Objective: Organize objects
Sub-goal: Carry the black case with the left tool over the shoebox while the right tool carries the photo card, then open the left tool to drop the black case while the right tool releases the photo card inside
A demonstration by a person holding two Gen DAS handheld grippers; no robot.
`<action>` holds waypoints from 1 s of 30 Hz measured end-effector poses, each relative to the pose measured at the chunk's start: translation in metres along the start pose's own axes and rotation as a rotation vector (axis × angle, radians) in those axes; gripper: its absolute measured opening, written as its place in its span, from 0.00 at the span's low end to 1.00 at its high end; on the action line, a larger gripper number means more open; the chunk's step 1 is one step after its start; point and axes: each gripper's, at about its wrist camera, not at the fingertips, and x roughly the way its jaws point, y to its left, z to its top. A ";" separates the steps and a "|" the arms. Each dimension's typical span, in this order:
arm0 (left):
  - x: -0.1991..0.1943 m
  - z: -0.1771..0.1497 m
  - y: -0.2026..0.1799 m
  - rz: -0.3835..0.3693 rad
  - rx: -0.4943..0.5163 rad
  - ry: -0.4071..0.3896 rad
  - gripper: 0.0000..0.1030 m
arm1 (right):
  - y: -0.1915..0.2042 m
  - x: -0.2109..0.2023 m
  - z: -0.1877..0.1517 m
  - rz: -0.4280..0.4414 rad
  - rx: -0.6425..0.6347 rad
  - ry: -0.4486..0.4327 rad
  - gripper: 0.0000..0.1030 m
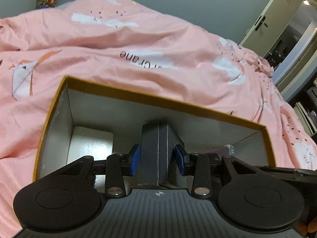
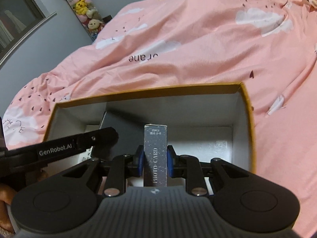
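An open cardboard box with a mustard rim (image 1: 158, 97) and white inside stands on a pink bed; it also shows in the right wrist view (image 2: 150, 91). My left gripper (image 1: 158, 156) is shut on a dark grey box (image 1: 158, 142), held inside the cardboard box. My right gripper (image 2: 155, 159) is shut on a slim grey "PHOTO CARD" box (image 2: 155, 150), also held inside the cardboard box. The left gripper's arm (image 2: 65, 147) and its dark box (image 2: 118, 125) show at the left of the right wrist view.
A white flat item (image 1: 91, 146) lies on the box floor at left. A pink duvet (image 1: 138, 39) covers the bed. Plush toys (image 2: 85, 8) hang on the wall. A door (image 1: 277, 19) stands open at right.
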 end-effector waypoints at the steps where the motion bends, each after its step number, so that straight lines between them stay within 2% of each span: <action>1: 0.003 -0.001 0.002 0.004 -0.002 0.010 0.42 | -0.001 0.005 0.001 -0.002 0.005 0.005 0.23; 6: 0.006 -0.001 0.003 0.008 0.024 0.014 0.43 | -0.007 0.020 0.002 0.011 0.049 0.018 0.23; 9: 0.005 0.000 -0.004 0.067 0.091 0.007 0.43 | -0.010 0.023 0.001 0.025 0.074 0.023 0.23; 12: 0.001 -0.001 -0.007 0.101 0.142 0.000 0.50 | -0.010 0.024 0.001 0.023 0.078 0.021 0.23; 17: -0.011 -0.002 -0.006 0.114 0.163 -0.019 0.50 | -0.015 0.027 0.003 0.026 0.111 0.022 0.23; 23: -0.013 -0.006 -0.013 0.136 0.219 0.026 0.51 | -0.016 0.037 0.009 0.064 0.176 0.024 0.23; 30: -0.009 -0.009 -0.010 0.145 0.221 0.044 0.51 | -0.022 0.054 0.011 0.124 0.254 0.059 0.24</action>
